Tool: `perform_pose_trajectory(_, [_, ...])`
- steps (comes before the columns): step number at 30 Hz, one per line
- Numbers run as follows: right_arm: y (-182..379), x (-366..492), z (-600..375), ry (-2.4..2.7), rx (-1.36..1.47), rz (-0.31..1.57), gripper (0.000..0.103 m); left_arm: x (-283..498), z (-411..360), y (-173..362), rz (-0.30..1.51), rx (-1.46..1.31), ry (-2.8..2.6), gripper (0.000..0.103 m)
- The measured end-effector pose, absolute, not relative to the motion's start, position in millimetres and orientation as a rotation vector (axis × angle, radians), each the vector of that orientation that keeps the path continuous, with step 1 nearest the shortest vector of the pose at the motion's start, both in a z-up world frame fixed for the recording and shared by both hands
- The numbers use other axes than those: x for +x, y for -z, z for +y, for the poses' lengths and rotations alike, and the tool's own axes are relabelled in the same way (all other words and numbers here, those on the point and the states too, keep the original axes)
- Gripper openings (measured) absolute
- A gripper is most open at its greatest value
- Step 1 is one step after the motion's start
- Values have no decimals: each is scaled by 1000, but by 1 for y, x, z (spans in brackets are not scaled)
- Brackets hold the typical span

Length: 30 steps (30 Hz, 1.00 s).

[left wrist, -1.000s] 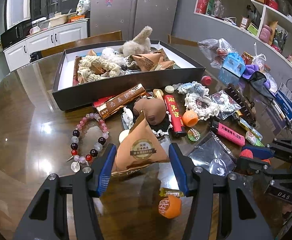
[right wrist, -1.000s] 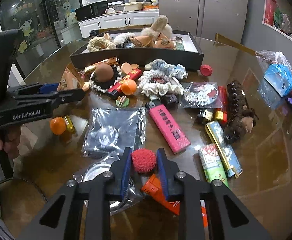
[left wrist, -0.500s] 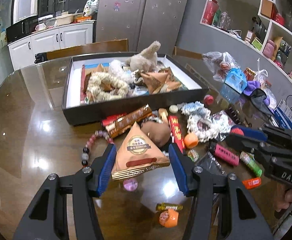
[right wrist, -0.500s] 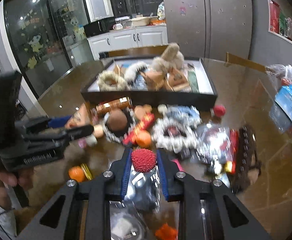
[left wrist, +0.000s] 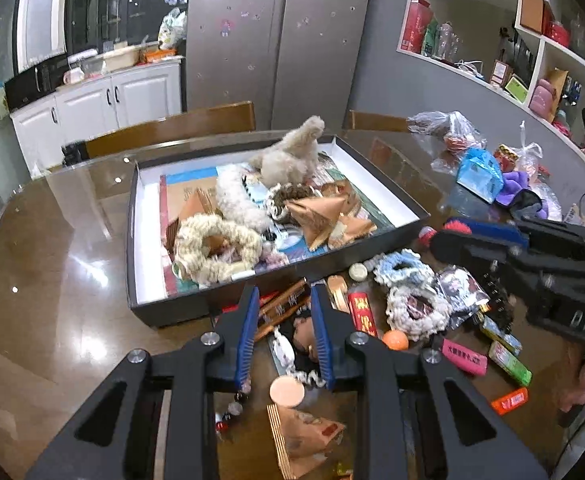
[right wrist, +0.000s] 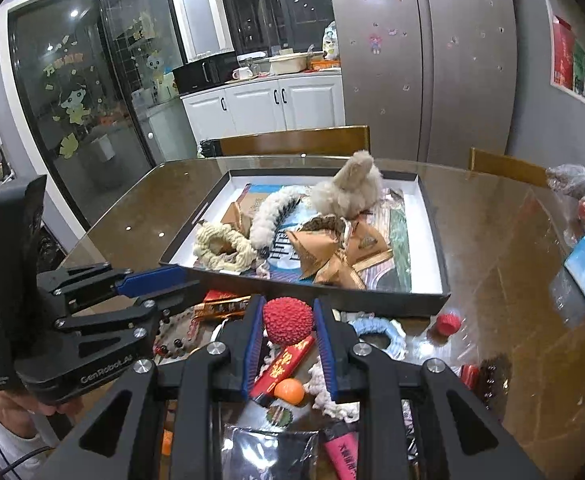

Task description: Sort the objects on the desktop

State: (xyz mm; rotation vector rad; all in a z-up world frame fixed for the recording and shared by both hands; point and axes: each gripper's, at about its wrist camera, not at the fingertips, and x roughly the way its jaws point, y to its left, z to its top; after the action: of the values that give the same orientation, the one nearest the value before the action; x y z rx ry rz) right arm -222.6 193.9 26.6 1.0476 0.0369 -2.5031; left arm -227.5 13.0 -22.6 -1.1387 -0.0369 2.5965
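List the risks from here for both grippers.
1. The red bumpy ball is round and pinched only near the tips of the right gripper; it may slip out before reaching the black tray.
2. The left gripper has just been closing its jaws on nothing; the brown pyramid packet lies loose below them and may be left behind.

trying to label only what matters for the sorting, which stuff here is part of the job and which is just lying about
Part of the job: red bumpy ball gripped in the right tool; black shallow tray; brown pyramid-shaped packet; small orange ball.

Probably just lying about: crumpled clear plastic bag; blue packet; purple cloth; silver fridge.
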Motion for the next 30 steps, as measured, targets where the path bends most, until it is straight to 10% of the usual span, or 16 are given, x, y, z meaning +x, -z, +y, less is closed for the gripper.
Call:
perform_pose_trajectory(5, [-29, -218, 195, 2503, 1021, 23, 26, -207, -8, 21, -39, -1138, -2604, 32])
perform_pose_trajectory(9, [-30, -211, 194, 2492, 1008, 20, 26, -160, -48, 15, 7, -1140, -2691, 72])
perform_pose_trajectory(30, [-13, -198, 189, 2454, 1018, -18, 26, -155, 23, 62, 53, -1198, -2404, 71])
